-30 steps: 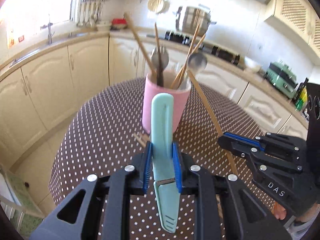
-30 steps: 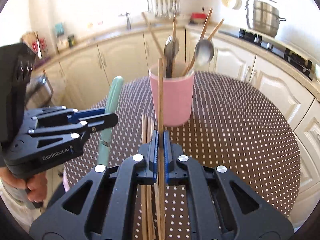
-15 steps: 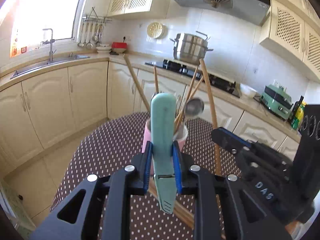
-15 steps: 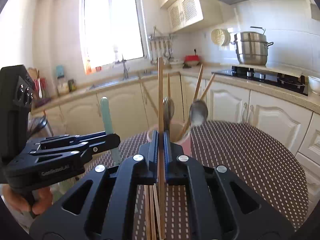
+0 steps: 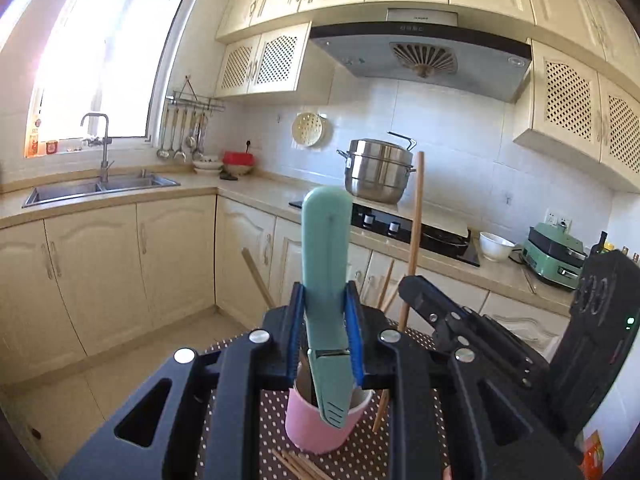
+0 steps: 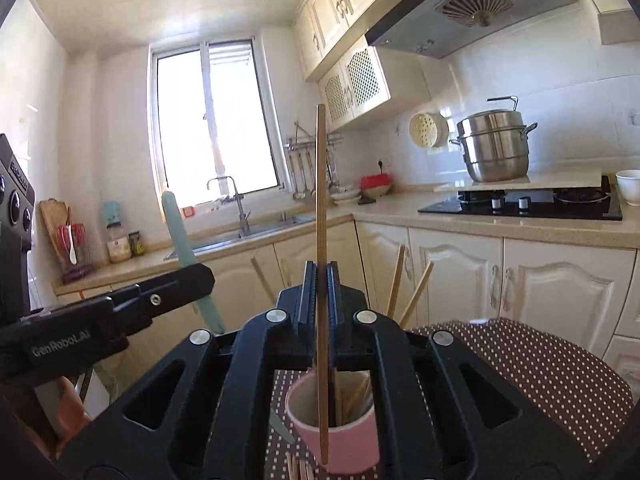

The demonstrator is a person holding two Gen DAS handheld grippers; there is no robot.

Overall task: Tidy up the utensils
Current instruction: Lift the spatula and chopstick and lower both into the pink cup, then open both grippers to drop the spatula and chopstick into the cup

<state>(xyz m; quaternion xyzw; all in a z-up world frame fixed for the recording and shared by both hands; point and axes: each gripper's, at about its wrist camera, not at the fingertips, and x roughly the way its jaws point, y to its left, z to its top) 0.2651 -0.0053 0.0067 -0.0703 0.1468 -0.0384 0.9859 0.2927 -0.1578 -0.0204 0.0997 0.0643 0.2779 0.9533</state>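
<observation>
Two utensils are lifted upright above the round pink plastic cup (image 6: 334,432), probably so their lower ends can drop into its open mouth. The left gripper (image 5: 325,322) pinches a smooth, flat mint-green knife in its sheath (image 5: 326,264) near the middle. The right gripper (image 6: 321,304), jaws nearly together, clamps one thin round wooden chopstick (image 6: 321,200). More chopsticks lean inside the cup, which stands on the brown dotted tablecloth (image 6: 540,364).

The left gripper (image 5: 326,334) hides most of the pink cup (image 5: 320,428), and the loose chopsticks (image 5: 298,466) run off the bottom edge.
</observation>
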